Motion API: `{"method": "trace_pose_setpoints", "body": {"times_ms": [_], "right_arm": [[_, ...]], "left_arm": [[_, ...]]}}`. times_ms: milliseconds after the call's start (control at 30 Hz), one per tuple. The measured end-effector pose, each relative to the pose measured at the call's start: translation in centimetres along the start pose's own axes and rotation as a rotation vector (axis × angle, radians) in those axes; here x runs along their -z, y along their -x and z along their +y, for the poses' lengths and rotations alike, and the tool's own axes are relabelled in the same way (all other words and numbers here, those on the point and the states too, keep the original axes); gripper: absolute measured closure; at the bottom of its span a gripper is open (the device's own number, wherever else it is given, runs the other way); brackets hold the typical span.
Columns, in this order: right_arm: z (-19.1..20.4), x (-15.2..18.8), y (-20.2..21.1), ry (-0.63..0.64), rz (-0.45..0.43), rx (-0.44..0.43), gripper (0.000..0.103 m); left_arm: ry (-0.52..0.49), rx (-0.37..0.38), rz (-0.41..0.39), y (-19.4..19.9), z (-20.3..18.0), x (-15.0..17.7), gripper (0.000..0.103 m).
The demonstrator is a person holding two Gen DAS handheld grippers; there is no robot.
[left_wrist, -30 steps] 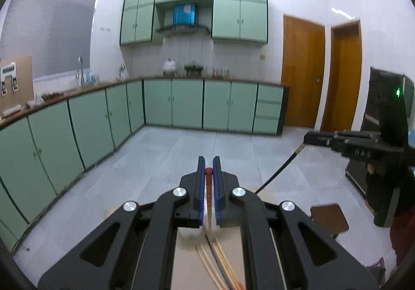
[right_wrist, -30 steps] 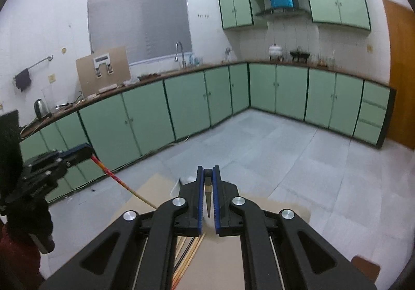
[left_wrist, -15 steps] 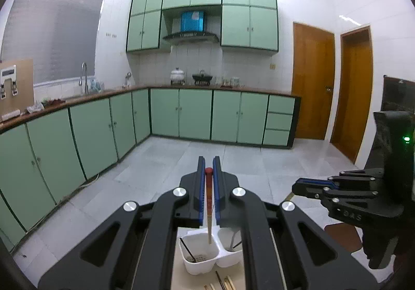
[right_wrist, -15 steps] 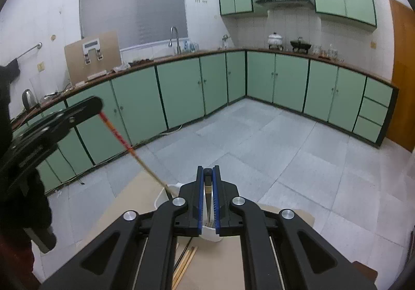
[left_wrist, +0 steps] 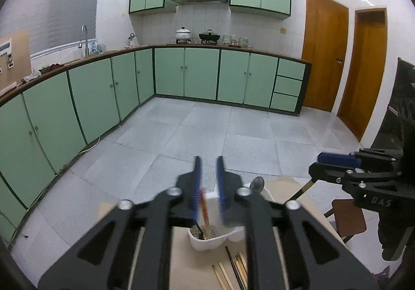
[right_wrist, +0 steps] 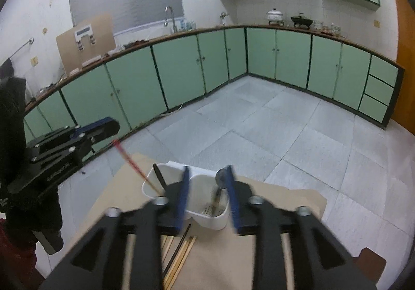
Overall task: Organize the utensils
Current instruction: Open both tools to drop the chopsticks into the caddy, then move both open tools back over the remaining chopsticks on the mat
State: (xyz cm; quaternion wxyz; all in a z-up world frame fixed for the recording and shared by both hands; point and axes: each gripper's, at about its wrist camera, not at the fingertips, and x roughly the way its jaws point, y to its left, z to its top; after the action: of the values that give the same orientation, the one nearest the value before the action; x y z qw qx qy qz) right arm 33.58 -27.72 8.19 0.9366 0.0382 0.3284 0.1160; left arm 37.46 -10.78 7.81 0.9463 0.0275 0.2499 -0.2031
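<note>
Here, perforated white plastic caddy (right_wrist: 207, 214), slender wooden chopsticks (right_wrist: 181, 253)

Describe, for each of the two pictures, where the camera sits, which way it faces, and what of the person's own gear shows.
Left wrist view: sits on the left gripper, looking along its parted fingers down at the white holder and kitchen; the right gripper shows on its right.
Right wrist view: sits on the right gripper, facing the holder; the left gripper shows on its left.
Shared: holder, loose chopsticks, table, green cabinets.
</note>
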Motion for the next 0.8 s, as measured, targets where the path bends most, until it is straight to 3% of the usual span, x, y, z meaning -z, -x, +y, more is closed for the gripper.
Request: {"method": "trace_pose_setpoints", "body": {"times_ms": [67, 233, 467, 633, 700, 800], "right_arm": [[-0.4, 0.1, 1.2, -0.017, -0.032, 0.013, 0.057], [-1.6, 1.2, 4.8, -0.044, -0.114, 0.079, 0.041], [-1.6, 6.5, 9.1, -0.087, -0.177, 0.140, 0.018], [-0.7, 12.7, 9.2, -0.135, -0.130, 0.172, 0.007], [-0.2, 15.7, 8.6, -0.158, -0.095, 0.198, 0.006], [0.8, 19.5, 7.1, -0.190, -0.018, 0.201, 0.006]], "left_arm": [[0.002, -0.004, -0.014, 0.9, 0.3, 0.0, 0.068], [0.020, -0.019, -0.051, 4.2, 1.0, 0.8, 0.060], [0.038, -0.054, -0.043, 9.1, 0.9, 6.1, 0.046], [0.075, -0.045, 0.070, 9.7, 0.3, 12.5, 0.035], [0.077, -0.058, 0.117, 9.7, 0.1, 15.2, 0.029], [0.112, -0.057, 0.212, 9.1, 0.5, 19.2, 0.028]]}}
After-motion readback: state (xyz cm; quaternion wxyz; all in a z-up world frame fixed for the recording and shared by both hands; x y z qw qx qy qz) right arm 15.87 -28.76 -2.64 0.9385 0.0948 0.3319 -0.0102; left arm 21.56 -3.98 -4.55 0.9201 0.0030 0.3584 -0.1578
